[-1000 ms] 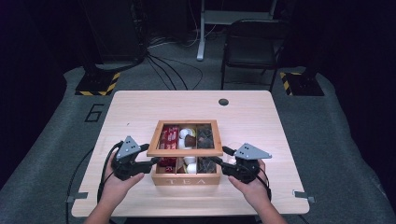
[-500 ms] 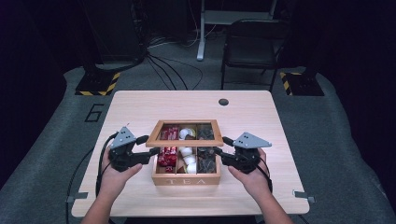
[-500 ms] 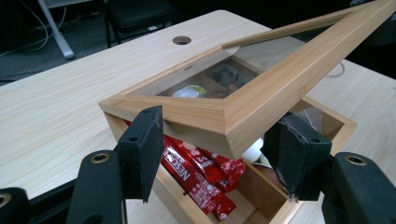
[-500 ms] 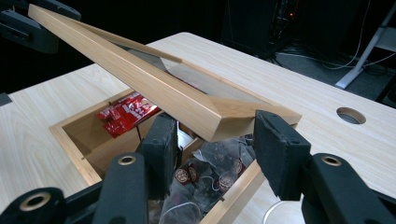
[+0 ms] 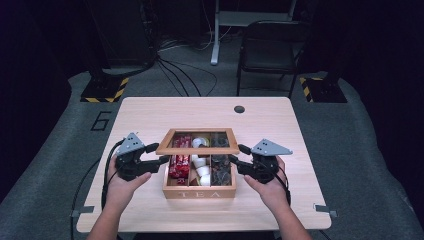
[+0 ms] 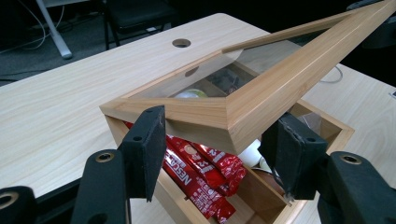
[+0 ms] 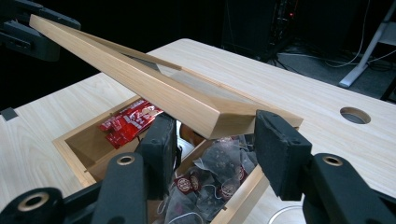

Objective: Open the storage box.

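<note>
A wooden tea box (image 5: pixel 199 192) stands on the table, its glass-paned lid (image 5: pixel 197 149) tilted up at the front. My left gripper (image 5: pixel 161 153) clamps the lid's front left corner (image 6: pixel 196 116); its jaws have just been closing, and its pads press on the wood. My right gripper (image 5: pixel 237 154) is shut on the front right corner (image 7: pixel 154 88). Inside lie red sachets (image 6: pixel 201 172), white cups (image 5: pixel 201 167) and tea bags (image 7: pixel 210 182).
The light wooden table (image 5: pixel 150 115) has a round cable hole (image 5: pixel 239 109) behind the box. A dark chair (image 5: pixel 270 50) and cables sit on the floor beyond the far edge. Each hand rests on the tabletop beside the box.
The lid's front edge has risen off the box and the lid now tilts up. Both grippers have come up with it at its front corners.
</note>
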